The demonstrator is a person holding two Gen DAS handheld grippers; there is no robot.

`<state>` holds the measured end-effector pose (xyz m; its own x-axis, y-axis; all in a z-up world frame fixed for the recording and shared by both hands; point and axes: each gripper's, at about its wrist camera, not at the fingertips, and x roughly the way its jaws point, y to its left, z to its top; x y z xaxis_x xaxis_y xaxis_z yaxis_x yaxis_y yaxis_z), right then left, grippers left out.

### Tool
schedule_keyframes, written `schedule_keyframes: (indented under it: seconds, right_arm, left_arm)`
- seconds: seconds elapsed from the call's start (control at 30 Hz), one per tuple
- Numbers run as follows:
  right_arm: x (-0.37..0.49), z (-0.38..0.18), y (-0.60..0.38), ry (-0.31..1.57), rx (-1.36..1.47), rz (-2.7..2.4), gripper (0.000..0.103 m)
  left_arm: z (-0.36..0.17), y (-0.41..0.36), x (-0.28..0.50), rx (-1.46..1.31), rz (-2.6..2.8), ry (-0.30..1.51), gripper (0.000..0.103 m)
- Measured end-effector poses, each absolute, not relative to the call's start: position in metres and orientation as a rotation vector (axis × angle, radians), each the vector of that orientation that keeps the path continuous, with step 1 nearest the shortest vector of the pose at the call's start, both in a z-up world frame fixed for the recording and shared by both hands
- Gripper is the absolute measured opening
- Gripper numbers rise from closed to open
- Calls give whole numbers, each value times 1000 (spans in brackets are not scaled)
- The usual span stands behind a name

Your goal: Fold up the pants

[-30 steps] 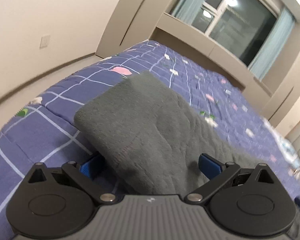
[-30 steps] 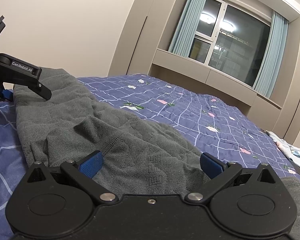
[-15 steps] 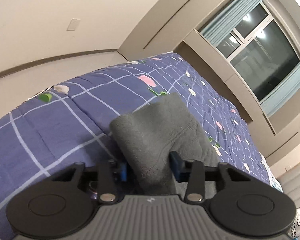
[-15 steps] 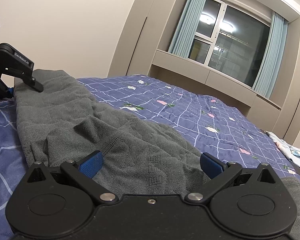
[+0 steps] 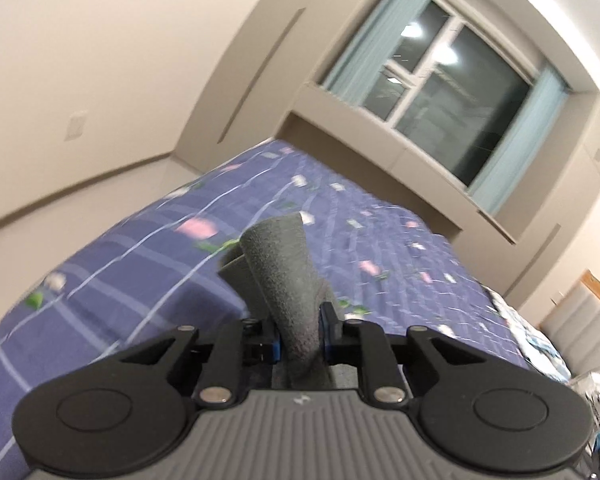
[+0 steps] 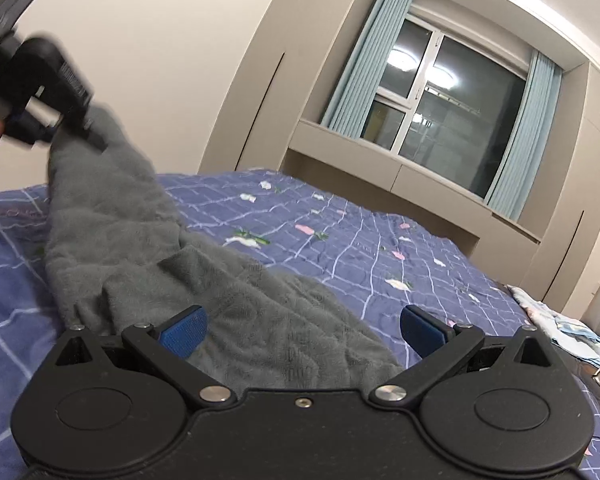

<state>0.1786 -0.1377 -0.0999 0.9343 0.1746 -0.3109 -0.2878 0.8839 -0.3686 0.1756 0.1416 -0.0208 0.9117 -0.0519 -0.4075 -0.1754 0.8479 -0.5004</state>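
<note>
Grey fleece pants [image 6: 148,240] lie on a purple checked bedspread [image 6: 360,240]. My left gripper [image 5: 300,338] is shut on one end of the pants [image 5: 284,272] and holds it up off the bed; the pinched cloth sticks out past the blue pads. In the right wrist view the left gripper [image 6: 40,92] is blurred at the upper left, with the pants hanging from it. My right gripper [image 6: 302,332] is open, its blue pads [image 6: 182,334] spread wide over the other part of the pants lying on the bed.
The bed [image 5: 112,280] fills the lower part of both views. A window with pale blue curtains [image 6: 440,112] and a ledge stand behind it. Crumpled light bedding [image 6: 560,328] lies at the far right. A wall with a switch plate [image 5: 78,126] is at left.
My left gripper has closed on the end of the pants and lifted it up off the bed. The right gripper has stayed open and almost still.
</note>
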Motion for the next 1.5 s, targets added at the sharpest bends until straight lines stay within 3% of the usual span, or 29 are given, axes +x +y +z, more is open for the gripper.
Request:
schedule_keyframes:
  seconds: [0.3,0.57,0.87,1.17,1.2,1.27,1.3,1.33,1.47,1.5]
  right_arm:
    - [150,-81,-173,242,-412,202,103]
    - [122,-70,-230,227,-383,60,103]
    - [103,-71,-299,236,-365,-135,103]
    - [96,-88,-345,288,-321,-230,103]
    - [96,-89,-347,292,-315,-229,103]
    - [96,-87,-350,295,-295,-219,103]
    - [98,-86,-352,293,-281,-211,103]
    - [100,-84,-353,292,-265,-199,103]
    - [99,-73,-350,282,-203,-148,103]
    - [100,-70,-349,281,-188,-137,103]
  left_arm:
    - [47,51,161,-315,-162,339,16]
    - [70,-47,140,-75,-376,337,16]
    - [12,-166,107,266,-615,470,16]
    - [-41,-204,86,440,-598,533,23]
    - [-40,-206,85,443,-597,532,27]
    - [-40,-202,80,447,-609,531,45]
    - [-38,-201,78,439,-622,532,65]
    - [-34,-197,80,424,-624,531,78]
    - [-21,-178,82,374,-592,558,93]
    - [-16,-174,83,376,-557,563,101]
